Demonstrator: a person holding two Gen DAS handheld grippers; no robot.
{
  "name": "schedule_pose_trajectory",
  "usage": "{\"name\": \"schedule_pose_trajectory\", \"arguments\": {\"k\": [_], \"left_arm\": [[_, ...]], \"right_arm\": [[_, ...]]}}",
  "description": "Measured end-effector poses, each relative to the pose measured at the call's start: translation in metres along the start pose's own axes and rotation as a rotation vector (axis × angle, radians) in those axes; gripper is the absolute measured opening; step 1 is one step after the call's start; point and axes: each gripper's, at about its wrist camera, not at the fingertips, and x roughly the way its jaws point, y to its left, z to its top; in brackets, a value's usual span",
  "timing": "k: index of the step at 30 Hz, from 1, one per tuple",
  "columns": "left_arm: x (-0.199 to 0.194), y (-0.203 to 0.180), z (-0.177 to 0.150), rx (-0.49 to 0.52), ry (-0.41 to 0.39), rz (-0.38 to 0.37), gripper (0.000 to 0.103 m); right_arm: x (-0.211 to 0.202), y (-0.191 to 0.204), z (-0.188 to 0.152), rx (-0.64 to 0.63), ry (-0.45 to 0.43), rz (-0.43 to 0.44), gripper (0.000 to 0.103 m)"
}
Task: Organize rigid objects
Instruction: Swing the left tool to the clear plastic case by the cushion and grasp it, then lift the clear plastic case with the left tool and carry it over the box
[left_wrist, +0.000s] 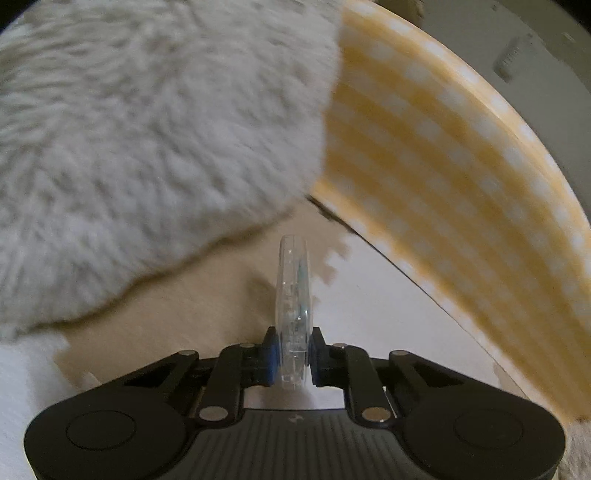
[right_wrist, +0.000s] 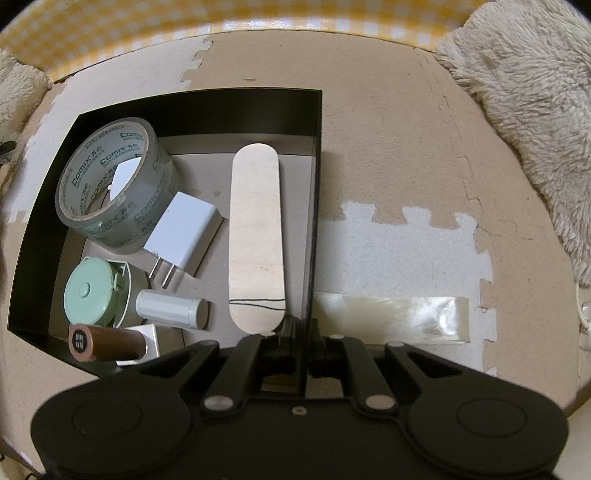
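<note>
The left gripper is pinching a flat clear plastic disc above the mat, while the right gripper, clamping the black cardboard box's wall, is steadying it for the drop-in.

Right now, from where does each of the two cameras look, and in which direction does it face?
Left wrist: sits behind the left gripper, facing forward and low over the foam floor mat; its fingers clamp a clear plastic disc.
Right wrist: sits behind the right gripper, facing down into the black box holding a tape roll and wooden stick; its fingers grip the box's right wall.
Shared: the mat, fluffy blanket and yellow checked cloth.
</note>
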Motion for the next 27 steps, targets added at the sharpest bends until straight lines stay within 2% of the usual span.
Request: {"name": "schedule_pose_trajectory", "arguments": {"k": [9, 17, 21, 27], "left_arm": [[-0.002, -0.038, -0.015, 0.075, 0.080, -0.135, 0.017], [-0.030, -0.096, -0.033, 0.195, 0.159, -0.330, 0.017], [-0.039, -0.108, -0.046, 0.238, 0.277, -0.403, 0.017], [-0.030, -0.088, -0.067, 0.258, 0.473, -0.399, 0.017]], "right_arm": [[0.000, -0.001, -0.001, -0.005, -0.002, -0.001, 0.008], [-0.001, 0.000, -0.002, -0.007, -0.004, -0.001, 0.008], [-0.001, 0.000, -0.002, -0.007, -0.004, -0.001, 0.008], [-0.002, 0.000, -0.002, -0.007, -0.005, 0.000, 0.008]]}}
